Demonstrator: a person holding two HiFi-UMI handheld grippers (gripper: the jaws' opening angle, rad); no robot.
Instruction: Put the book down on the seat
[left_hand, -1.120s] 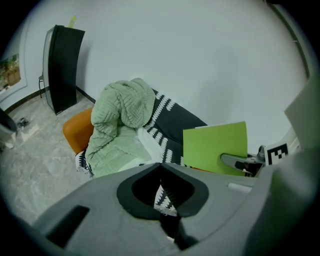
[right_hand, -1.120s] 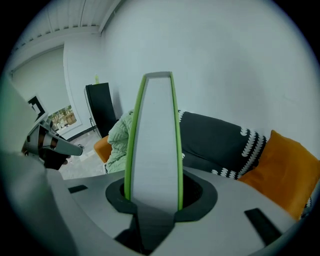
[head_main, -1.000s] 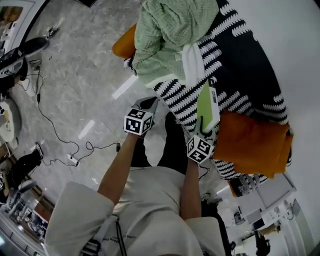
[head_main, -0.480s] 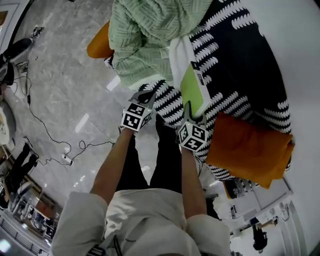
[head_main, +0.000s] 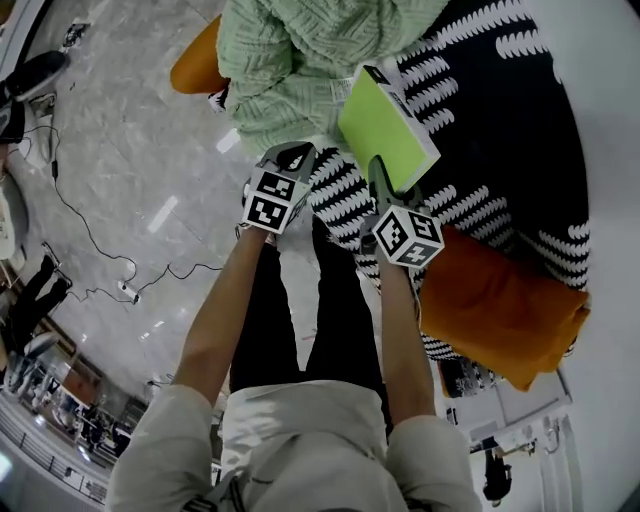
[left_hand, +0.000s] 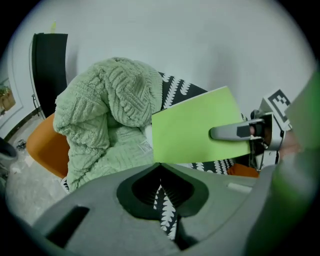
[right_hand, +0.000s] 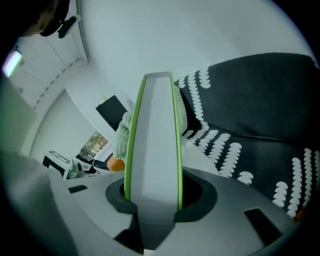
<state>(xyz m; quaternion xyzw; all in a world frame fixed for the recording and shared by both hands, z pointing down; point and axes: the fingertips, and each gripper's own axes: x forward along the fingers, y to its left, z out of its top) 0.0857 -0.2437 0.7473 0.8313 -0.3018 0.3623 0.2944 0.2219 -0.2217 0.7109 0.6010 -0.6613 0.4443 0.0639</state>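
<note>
A bright green book (head_main: 385, 125) is clamped at its near edge in my right gripper (head_main: 385, 182), jaws shut on it. It hangs flat-tilted over the seat's black throw with white marks (head_main: 500, 130); I cannot tell whether it touches. The right gripper view shows the book (right_hand: 154, 145) edge-on, white pages between green covers, gripped by that gripper (right_hand: 152, 197). My left gripper (head_main: 297, 155) is beside the book's left, by the seat's front edge, shut and empty. In the left gripper view its tips (left_hand: 160, 167) meet below the book (left_hand: 197, 132).
A pale green knitted blanket (head_main: 290, 50) is heaped on the seat left of the book. An orange cushion (head_main: 495, 300) lies at the right end and an orange edge (head_main: 195, 70) shows at the far left. Cables (head_main: 100, 250) trail over the marble floor.
Both grippers have moved forward toward the seat. The book has swung from nearly edge-on to flatter, its green cover now facing up over the patterned throw.
</note>
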